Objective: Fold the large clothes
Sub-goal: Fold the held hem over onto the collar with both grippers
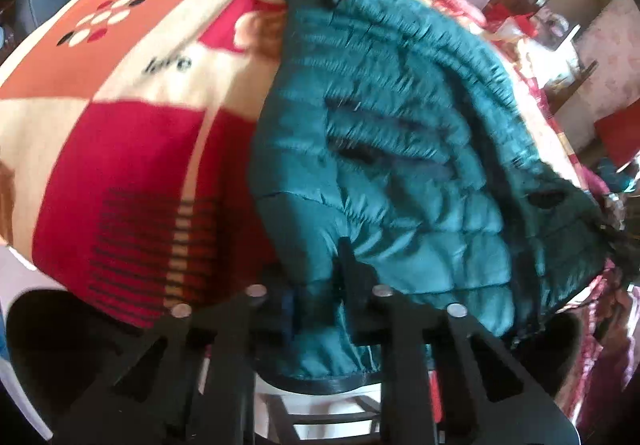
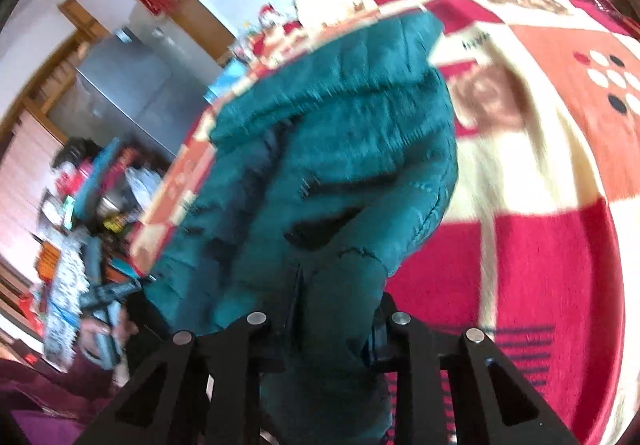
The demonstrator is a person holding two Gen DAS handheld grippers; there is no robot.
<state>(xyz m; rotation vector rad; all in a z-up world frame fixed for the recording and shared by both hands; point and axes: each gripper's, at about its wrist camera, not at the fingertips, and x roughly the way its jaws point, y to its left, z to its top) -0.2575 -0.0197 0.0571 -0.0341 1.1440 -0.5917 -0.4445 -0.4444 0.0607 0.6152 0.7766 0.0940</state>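
Jacket (image 1: 400, 149), green and quilted, lies on the blanket (image 1: 132, 149); left gripper (image 1: 320, 285) and right gripper (image 2: 332, 309) each pinch its hem. Slippery padding could slide free.

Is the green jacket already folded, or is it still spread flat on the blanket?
Partly folded: the green jacket lies doubled over itself on the blanket, with both tools gripping its near edge. Whether the sleeves are tucked in, I cannot tell.
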